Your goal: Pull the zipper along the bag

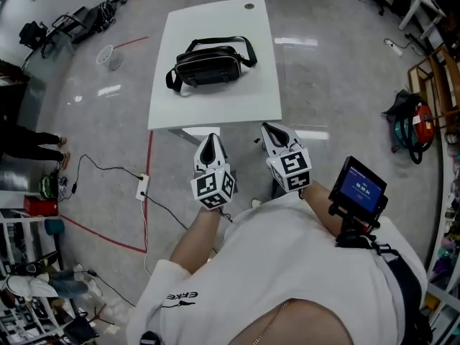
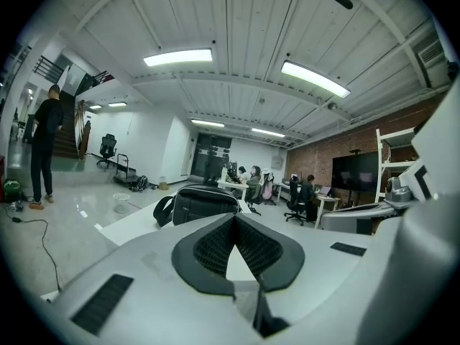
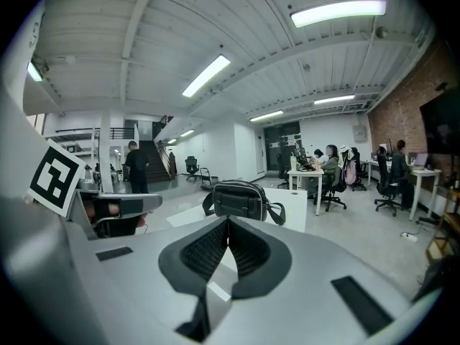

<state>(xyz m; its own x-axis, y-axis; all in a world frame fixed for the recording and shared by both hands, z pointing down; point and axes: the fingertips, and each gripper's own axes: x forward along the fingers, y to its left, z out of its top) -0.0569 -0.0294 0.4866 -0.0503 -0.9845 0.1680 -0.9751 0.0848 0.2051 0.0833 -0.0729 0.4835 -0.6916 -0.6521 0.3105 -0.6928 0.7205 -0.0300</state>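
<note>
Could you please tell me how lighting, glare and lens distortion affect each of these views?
Head view: even light, the bag sharp, white glare patches on the glossy floor. Left gripper view: heavy fisheye bending, black corners, ceiling lights blown out. Right gripper view: same bending and vignette, ceiling strip overexposed.

A white T-shirt (image 1: 287,264) and pale grey tongs (image 1: 210,142) with black ribbed pads (image 2: 215,246) and black-and-white marker cubes (image 1: 213,187).
</note>
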